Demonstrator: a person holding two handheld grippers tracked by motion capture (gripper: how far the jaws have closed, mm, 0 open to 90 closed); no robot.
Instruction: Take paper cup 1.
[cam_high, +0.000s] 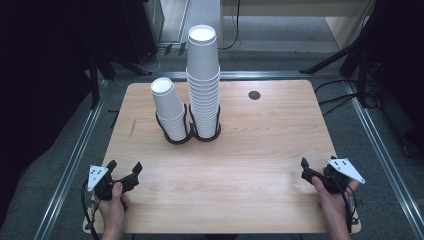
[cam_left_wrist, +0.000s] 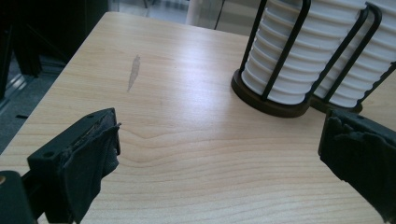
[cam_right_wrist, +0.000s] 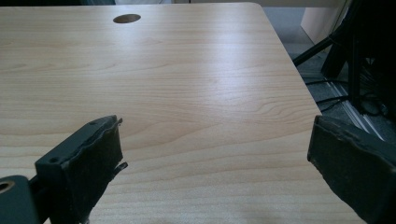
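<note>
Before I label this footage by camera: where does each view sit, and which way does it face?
High view: above the person's side, looking forward and down on the table; both forearms, left gripper and right gripper show.
Left gripper view: rides the left gripper, open jaws, facing the shorter cup stack in its holder.
Right gripper view: rides the right gripper, open jaws, facing the table hole.
Shared: high and left gripper views both show the cup stacks.

Two cup stacks (cam_high: 187, 95) (unequal heights) mid-table (cam_high: 260, 165)

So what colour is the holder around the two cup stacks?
Black wire holder on dark brown bases, clearest in the left gripper view.
</note>
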